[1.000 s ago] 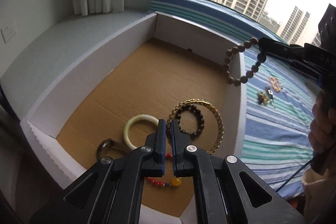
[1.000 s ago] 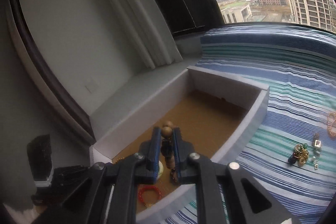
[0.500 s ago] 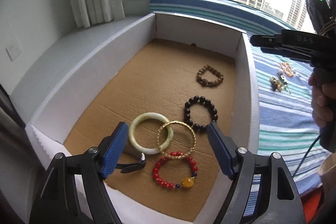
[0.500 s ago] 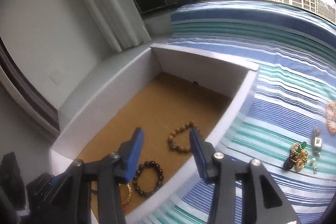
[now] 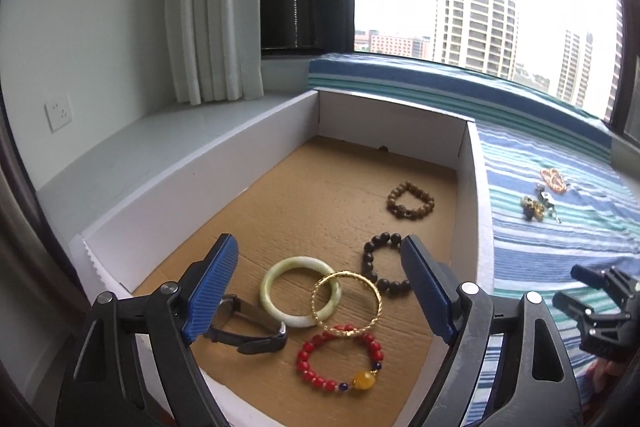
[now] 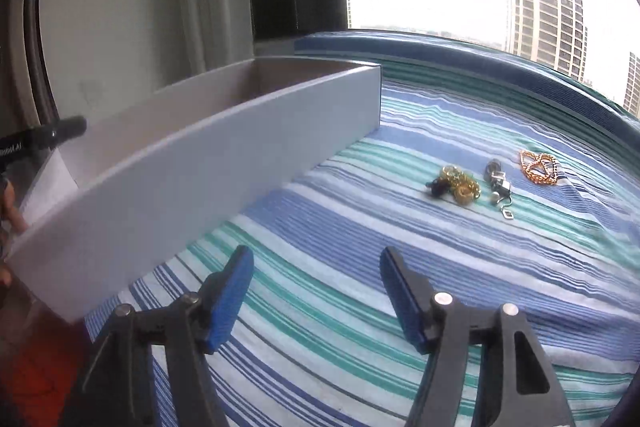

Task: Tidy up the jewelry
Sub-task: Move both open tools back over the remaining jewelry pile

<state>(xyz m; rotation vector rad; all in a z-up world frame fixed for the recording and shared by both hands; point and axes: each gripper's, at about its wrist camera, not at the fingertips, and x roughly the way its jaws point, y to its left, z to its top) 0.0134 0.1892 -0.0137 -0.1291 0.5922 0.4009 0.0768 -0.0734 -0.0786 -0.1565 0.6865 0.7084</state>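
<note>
Right gripper (image 6: 316, 301): jaws wide, just been opening, nothing between; low over striped bedcover (image 6: 360, 287). Next pick: gold trinket cluster (image 6: 460, 187) at 1 o'clock, well ahead. Approach low, straddle whole cluster, close gently. Left gripper (image 5: 320, 291): jaws wide, empty, above gold bangle (image 5: 346, 303) in box (image 5: 474, 211).

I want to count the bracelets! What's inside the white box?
Inside the white box: a brown bead bracelet, black bead bracelet, green bangle, gold bangle, red bead bracelet and a dark watch. The left gripper's fingers hide part of the floor.
</note>
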